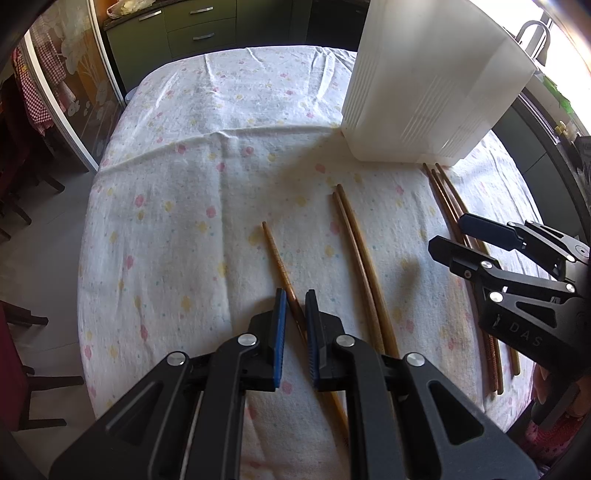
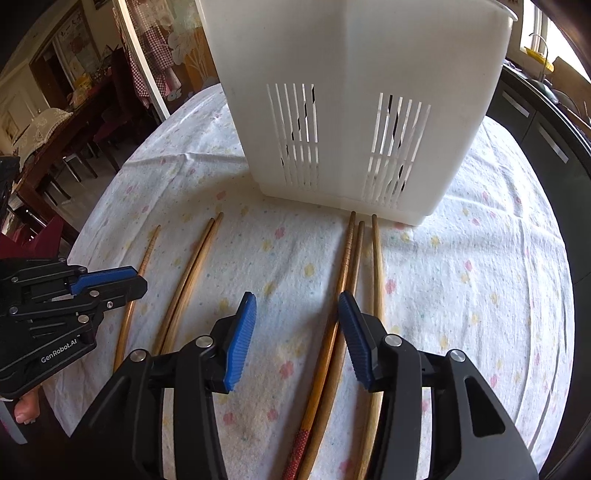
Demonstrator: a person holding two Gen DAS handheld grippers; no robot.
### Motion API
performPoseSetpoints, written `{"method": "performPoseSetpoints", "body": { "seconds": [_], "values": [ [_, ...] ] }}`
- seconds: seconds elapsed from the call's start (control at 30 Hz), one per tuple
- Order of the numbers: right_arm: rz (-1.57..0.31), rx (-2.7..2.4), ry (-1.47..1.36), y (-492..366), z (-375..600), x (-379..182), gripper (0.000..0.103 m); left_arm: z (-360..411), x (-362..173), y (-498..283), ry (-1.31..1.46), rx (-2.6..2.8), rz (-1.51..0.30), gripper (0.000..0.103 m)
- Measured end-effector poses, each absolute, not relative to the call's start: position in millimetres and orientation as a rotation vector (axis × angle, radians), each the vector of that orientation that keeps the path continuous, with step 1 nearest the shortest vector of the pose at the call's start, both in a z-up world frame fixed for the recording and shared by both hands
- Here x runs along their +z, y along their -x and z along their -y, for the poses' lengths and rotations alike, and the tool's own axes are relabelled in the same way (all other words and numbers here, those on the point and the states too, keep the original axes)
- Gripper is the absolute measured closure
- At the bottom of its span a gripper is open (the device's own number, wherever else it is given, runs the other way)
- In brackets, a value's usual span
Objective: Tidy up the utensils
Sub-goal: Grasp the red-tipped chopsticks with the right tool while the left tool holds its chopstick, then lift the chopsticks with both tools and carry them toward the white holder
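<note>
Several wooden chopsticks lie on a flowered tablecloth (image 1: 192, 177) in front of a tall white slotted utensil basket (image 1: 424, 88), which also shows in the right wrist view (image 2: 351, 110). My left gripper (image 1: 295, 299) has its jaws narrowly apart around a single chopstick (image 1: 277, 254) that still lies on the cloth. A pair of chopsticks (image 1: 360, 258) lies to its right. My right gripper (image 2: 297, 306) is open and hovers over a group of three chopsticks (image 2: 351, 266), one with a red patterned end. It also shows in the left wrist view (image 1: 448, 232).
The round table's cloth (image 2: 480, 295) drops off at the edges on all sides. Dark cabinets (image 1: 192, 33) stand behind the table, a glass sliding door (image 1: 74, 92) and chairs to the left, a counter with a sink to the right.
</note>
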State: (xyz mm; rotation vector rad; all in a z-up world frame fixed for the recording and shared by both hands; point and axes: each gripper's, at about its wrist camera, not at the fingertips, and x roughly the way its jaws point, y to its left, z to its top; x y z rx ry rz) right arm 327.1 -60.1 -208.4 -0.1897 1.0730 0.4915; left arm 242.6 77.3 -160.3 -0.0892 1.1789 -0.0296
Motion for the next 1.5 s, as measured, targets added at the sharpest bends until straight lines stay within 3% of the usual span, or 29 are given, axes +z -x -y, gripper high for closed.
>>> {"method": "performPoseSetpoints", "body": {
  "seconds": [0.1, 0.2, 0.43, 0.53, 0.63, 0.67, 0.7, 1.07, 1.5],
  "values": [
    [-1.123, 0.49, 0.219, -339, 55, -212, 0.056, -76, -160, -244, 0.105, -0.043, -1.191, 0.092],
    [-1.158, 0.509, 0.223, -346, 56, -210, 0.057, -76, -159, -243, 0.139, -0.075, -1.222, 0.085],
    [-1.212, 0.519, 0.307, -355, 50, -208, 0.058, -70, -160, -247, 0.148, -0.05, -1.351, 0.085],
    [-1.214, 0.507, 0.335, -357, 50, -207, 0.065, -66, -161, -252, 0.157, -0.011, -1.391, 0.085],
    [-1.212, 0.503, 0.323, -361, 53, -206, 0.083, -61, -162, -259, 0.155, 0.023, -1.4, 0.089],
    [-1.213, 0.504, 0.306, -362, 56, -206, 0.094, -60, -162, -261, 0.157, 0.031, -1.397, 0.091],
    [-1.209, 0.507, 0.293, -363, 58, -205, 0.095, -59, -162, -263, 0.158, 0.035, -1.393, 0.094],
    [-1.111, 0.581, 0.123, -339, 116, -175, 0.096, -68, -149, -249, 0.167, -0.007, -1.326, 0.097],
    [-0.92, 0.62, -0.056, -280, 185, -113, 0.096, -57, -72, -212, 0.122, -0.092, -1.136, 0.097]
  ]
}}
